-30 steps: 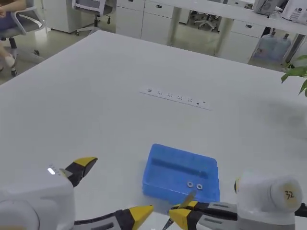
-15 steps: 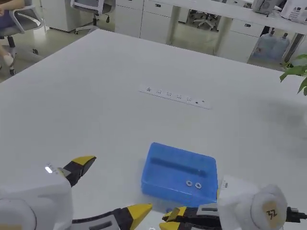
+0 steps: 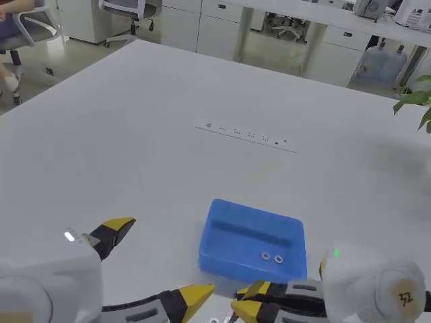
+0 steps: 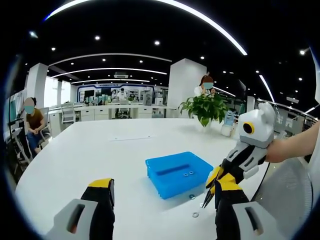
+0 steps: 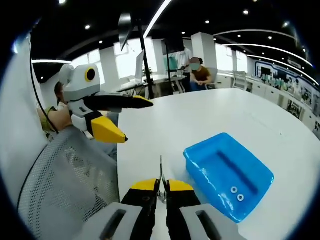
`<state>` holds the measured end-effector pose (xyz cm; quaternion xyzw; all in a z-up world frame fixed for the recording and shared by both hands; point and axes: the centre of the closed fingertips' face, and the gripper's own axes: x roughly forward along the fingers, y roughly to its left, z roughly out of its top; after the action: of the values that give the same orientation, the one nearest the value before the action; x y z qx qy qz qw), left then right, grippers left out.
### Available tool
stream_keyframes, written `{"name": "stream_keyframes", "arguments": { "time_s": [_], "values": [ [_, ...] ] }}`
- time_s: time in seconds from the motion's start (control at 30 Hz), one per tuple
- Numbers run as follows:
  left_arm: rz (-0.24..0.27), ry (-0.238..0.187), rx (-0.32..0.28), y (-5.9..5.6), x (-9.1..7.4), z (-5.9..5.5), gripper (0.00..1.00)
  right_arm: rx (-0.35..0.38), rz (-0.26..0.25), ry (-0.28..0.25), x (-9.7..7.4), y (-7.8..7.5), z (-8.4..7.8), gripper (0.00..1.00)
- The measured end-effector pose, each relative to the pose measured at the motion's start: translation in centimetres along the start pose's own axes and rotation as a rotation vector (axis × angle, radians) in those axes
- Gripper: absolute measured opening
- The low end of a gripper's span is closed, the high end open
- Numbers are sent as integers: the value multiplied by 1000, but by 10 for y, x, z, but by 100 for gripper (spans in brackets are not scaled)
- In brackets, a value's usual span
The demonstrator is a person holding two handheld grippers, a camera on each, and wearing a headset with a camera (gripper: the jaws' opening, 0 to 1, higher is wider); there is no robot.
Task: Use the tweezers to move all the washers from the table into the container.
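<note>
Container (image 3: 236, 232), blue, two washers (image 3: 272, 258) inside, two loose washers (image 4: 194, 206) on table (image 3: 135, 134) just beside it, right tool (image 5: 161, 186) clamped on tweezers (image 5: 161, 169), left tool (image 3: 163, 259) wide.

An open-plan office: white desks (image 3: 316, 19), swivel chairs (image 3: 129, 8), a potted plant (image 4: 206, 107), ceiling downlights (image 4: 156, 43).

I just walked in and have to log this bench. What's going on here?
A person works at a white table with a gripper in each hand. The right gripper is shut on tweezers, close to the blue container, which holds two washers. Two more washers lie on the table beside it, near the tweezers' tips. The left gripper is open and holds nothing.
</note>
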<state>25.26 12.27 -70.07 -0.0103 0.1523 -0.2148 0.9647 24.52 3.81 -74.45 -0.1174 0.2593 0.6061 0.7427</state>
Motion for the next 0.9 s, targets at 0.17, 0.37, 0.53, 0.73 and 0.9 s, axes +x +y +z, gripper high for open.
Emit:
{"name": "stream_keyframes", "arguments": {
  "time_s": [0.17, 0.37, 0.53, 0.73, 0.9],
  "values": [
    [1, 0, 2, 0, 0, 0, 84, 9, -32, -63, -15, -15, 24, 2],
    [1, 0, 1, 0, 0, 0, 84, 56, -64, -163, -27, -36, 52, 2],
    [0, 2, 5, 0, 0, 0, 84, 121, -95, -234, -31, -56, 68, 2],
    [1, 2, 1, 0, 0, 0, 84, 175, -147, -235, -26, -83, 69, 2],
    [-1, 5, 3, 0, 0, -1, 84, 177, -172, -192, -18, -96, 62, 2]
  ]
}}
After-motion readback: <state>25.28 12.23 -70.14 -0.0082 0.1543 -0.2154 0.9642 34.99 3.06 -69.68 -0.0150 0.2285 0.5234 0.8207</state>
